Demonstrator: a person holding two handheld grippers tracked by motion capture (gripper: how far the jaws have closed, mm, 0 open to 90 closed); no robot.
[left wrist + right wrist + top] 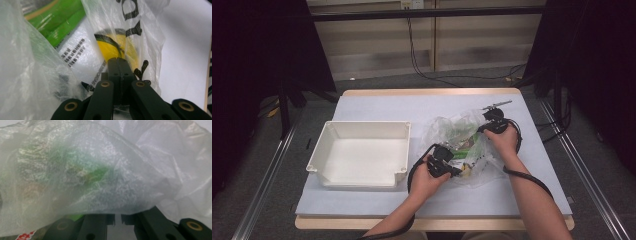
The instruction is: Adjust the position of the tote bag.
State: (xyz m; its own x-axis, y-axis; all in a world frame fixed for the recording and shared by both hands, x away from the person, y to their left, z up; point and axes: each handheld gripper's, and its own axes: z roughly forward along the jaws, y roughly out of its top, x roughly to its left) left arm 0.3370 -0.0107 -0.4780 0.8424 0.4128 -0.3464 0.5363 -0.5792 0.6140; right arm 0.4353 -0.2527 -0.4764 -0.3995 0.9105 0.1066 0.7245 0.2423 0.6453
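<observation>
On the tabletop (362,200), right of centre, lies a crumpled clear plastic bag (462,131) with green packaging and a yellow item (115,47) inside. Left gripper (458,171) is at the bag's near edge, jaws pressed together, pinching the film. Right gripper (482,129) is at the far side; plastic drapes over its jaws, state cannot be told. White bin (327,145) sits left of the bag.

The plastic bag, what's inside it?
Through the clear plastic bag show green packets, a white printed label and something round and yellow. Crinkled plastic blurs whatever lies deeper.
</observation>
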